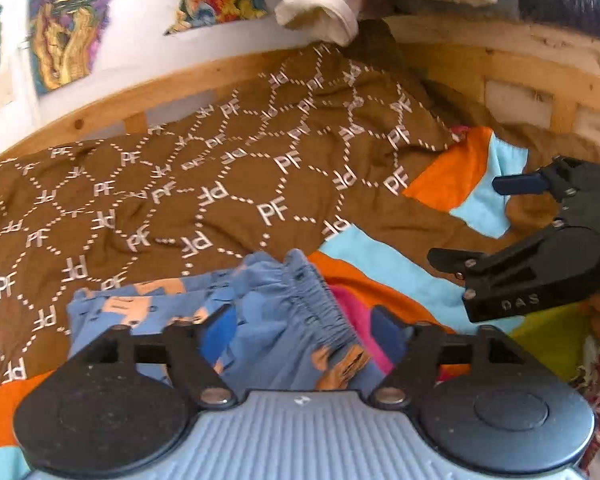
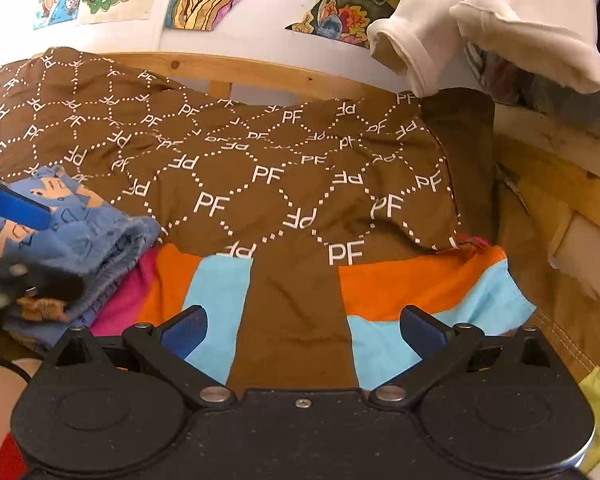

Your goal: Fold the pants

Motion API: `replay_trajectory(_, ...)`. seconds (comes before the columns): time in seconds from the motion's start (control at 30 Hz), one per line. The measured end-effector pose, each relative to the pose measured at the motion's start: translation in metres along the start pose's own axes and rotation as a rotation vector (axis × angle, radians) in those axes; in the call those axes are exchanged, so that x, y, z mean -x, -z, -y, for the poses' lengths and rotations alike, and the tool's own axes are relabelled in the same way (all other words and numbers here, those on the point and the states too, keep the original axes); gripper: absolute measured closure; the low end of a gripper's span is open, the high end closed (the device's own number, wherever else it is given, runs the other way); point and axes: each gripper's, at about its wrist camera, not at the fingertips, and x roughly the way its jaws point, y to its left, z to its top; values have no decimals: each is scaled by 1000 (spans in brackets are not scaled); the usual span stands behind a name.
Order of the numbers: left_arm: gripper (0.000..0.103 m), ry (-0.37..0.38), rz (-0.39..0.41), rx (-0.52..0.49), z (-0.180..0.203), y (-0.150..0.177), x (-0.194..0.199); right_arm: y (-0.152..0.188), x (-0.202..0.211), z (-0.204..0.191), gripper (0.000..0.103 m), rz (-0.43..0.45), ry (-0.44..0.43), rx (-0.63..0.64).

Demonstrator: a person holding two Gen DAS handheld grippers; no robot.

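"PF" repeated all over brown cover [image 2: 260,184]; "DAS" on right hand-held gripper [image 1: 496,216].

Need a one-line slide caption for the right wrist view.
Open right tool over the patchwork bedspread; left tool at the bunched blue pants.

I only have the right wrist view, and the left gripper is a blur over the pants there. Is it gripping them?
Observer: No. The left gripper is open, with the pants bunched loose between its fingers.
Operator: Which part faces it?
Observer: The gathered elastic waistband.
Operator: Is my right gripper touching them?
Observer: No, the right gripper is off to their right, open, over the bedcover.
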Motion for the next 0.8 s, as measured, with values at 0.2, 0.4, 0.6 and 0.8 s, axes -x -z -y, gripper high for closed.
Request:
replay_trajectory(0.2,12,-55,-29,304,-57,12,20,-30,-10,-14,1,46,-49,-25)
replay_trajectory(0.4,2,-249,-149,682,-115,50,30,-50,-36,-67,1,16,-58,38)
replay_trajectory(0.6,1,-260,-256,749,-140,82,30,-13,-57,-78,1,-31,-40,114)
replay_trajectory(0.8,0,-252,-147,784,-144,79,51,-50,-39,-65,1,36,-18,113)
